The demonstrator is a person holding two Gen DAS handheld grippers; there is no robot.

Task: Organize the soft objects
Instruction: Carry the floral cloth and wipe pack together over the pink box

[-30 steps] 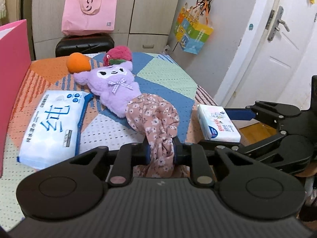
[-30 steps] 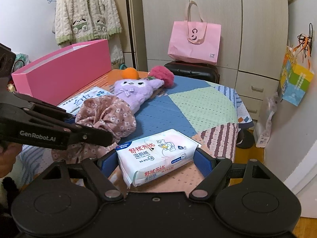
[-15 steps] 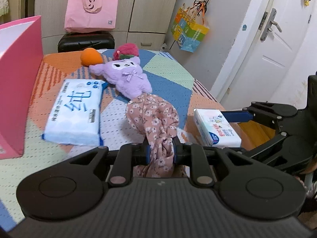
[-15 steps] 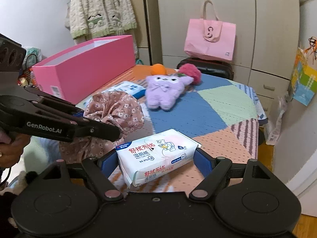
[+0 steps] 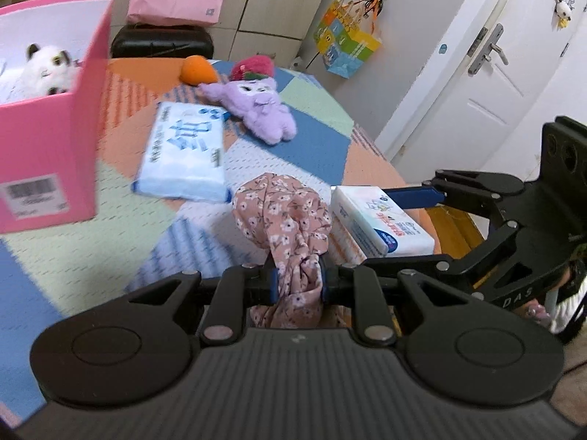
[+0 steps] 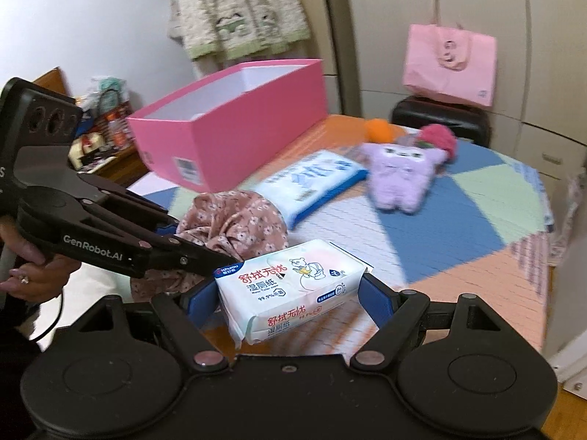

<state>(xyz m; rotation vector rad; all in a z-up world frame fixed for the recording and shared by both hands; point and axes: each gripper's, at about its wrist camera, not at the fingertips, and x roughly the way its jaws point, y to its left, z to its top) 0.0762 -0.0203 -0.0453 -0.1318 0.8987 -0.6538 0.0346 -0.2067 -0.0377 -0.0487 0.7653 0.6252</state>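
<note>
Floral cloth bundle [image 5: 284,212], pink w/ small white flowers, sits pinched in the left gripper [image 5: 298,278]: jaws nearly closed, blue pads biting the gathered neck, the puffed part bulging out ahead of the tips and a bit of cloth trailing back below. Wet-wipe pack [image 6: 290,289], white w/ red lettering and a bear print, is held across the right gripper [image 6: 290,293], jaws spread wide w/ a blue pad pressed on each short end. The two grippers are side by side, so the cloth bundle is just left of the wipe pack, near touching it. Ahead-left of the left gripper: open pink box [image 5: 55,117] w/ a white-and-black plush [image 5: 46,66] inside. Straight ahead on the patchwork table cover [image 5: 110,242]: large blue-white tissue pack [image 5: 183,157], beyond it a purple plush [image 5: 258,110], then an orange ball [image 5: 196,69] and a red fuzzy ball [image 5: 253,66]. A hand [image 6: 35,275] grips the left gripper's handle at the left edge of the right wrist view.
</note>
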